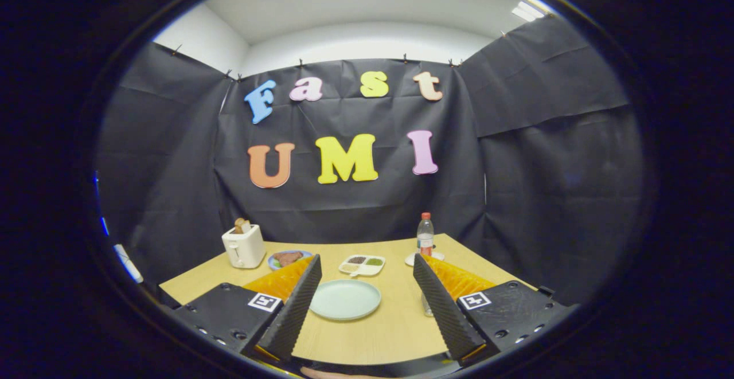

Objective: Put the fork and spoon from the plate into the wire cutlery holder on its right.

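While your hand-held gripper [364, 296] hangs above the near part of the wooden surface [395, 327], its fingers [298, 301] are spread wide with nothing between them. Between the fingers lies a pale green plate [345, 299], flat on the surface, and you can see neither fork nor spoon on it from here. Just inside the right finger, partly hidden behind it, something clear or wire-like [427, 305] stands on the surface; you cannot tell whether it is the cutlery holder. Beyond the plate sits a white divided dish [361, 265] with dark and green fillings. To its left is a blue plate with brown food [288, 258], and beside that a white toaster [243, 245] with bread in its slots. A water bottle [425, 234] with a red cap stands on a white coaster [423, 258] beyond the right finger.
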`<state>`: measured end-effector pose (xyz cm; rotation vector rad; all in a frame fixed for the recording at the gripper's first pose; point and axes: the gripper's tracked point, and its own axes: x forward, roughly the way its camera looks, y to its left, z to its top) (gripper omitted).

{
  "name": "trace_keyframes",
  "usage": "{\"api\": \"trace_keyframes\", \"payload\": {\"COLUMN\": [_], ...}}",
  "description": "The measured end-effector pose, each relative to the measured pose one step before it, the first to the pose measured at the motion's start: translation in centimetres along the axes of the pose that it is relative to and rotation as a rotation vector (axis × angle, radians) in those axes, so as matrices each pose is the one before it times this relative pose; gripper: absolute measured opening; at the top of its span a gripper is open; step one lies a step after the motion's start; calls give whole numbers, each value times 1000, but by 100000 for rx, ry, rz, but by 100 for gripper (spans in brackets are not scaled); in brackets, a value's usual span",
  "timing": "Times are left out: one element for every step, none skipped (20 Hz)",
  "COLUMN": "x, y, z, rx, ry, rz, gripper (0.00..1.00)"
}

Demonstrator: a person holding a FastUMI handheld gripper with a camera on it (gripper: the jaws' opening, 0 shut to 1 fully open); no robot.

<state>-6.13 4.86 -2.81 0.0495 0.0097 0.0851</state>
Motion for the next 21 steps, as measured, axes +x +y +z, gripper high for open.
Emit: {"api": "trace_keyframes", "payload": {"x": [-544, -650, -558, -335, -740, -618, -354, -342, -316, -220, -194, -193, -128, -15, 58, 166, 316, 317, 332, 370, 321], "y": [535, 382, 255, -64, 78, 416, 144, -63, 13, -160, -44, 194, 108, 54, 112, 55, 14, -152, -141, -116, -332], "z": [-44, -127, -264, -268, -256, -498, -295, -233, -70, 67, -14, -85, 75, 66, 252, 45, -140, -71, -24, 13, 16], "rx": [-582, -150, -130, 496, 543, 756, 472, 19, -170, -470, -460, -618, -704, -568, -444, -314, -72, -1, 310, 387, 750], "ry": [-808, -694, -439, -409, 428, 556, 546, 217, -544, -893, -304, -337, -420, -511, -576, -221, 299, 364, 161, 251, 68], "rz": [1053, 704, 429, -476, -210, 335, 219, -2, -302, -987, -465, -12, -72, -31, 268, 234, 195, -205, 17, -66, -179], "gripper": [96, 96, 96, 96, 96, 96, 96, 96, 96, 96, 96, 96, 96, 96, 96, 96, 96, 96, 96, 96, 96]}}
